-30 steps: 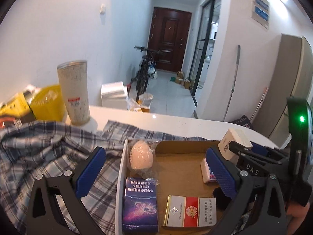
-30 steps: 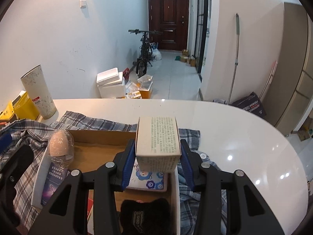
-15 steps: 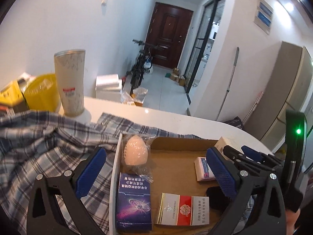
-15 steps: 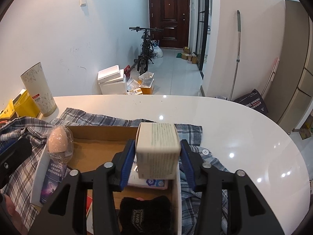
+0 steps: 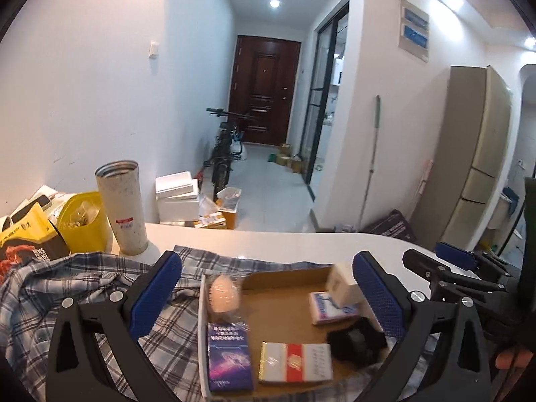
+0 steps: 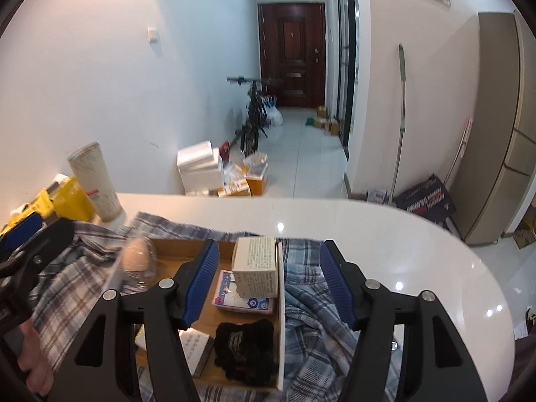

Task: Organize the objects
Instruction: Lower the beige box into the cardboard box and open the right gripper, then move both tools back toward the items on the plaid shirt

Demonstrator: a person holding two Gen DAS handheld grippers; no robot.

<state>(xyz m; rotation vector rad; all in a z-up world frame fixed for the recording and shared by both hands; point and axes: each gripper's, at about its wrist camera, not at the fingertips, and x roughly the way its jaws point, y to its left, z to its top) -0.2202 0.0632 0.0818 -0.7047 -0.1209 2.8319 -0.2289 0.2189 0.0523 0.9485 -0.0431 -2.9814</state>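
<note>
A shallow cardboard tray (image 5: 284,276) (image 6: 280,318) lies on a plaid shirt (image 5: 67,294) on the white table. In it are a wrapped egg (image 5: 222,293) (image 6: 137,256), a blue-purple box (image 5: 229,356), a red and white pack (image 5: 294,361), a black knitted item (image 6: 246,346) (image 5: 356,340), a flat floral packet (image 6: 244,298) and a cream printed box (image 6: 256,266) (image 5: 341,284) resting on that packet. My right gripper (image 6: 269,283) is open, its jaws wide on either side of the cream box. My left gripper (image 5: 268,294) is open and empty over the tray.
A tall speckled tumbler (image 5: 122,207) and yellow packages (image 5: 78,221) stand at the table's far left. The bare white tabletop (image 6: 418,251) curves away on the right. A hallway with a bicycle (image 5: 222,154) and foam boxes lies beyond.
My right gripper has opened and let go of the cream box, which now rests on the floral packet in the tray. Both grippers have drawn back and up a little.
</note>
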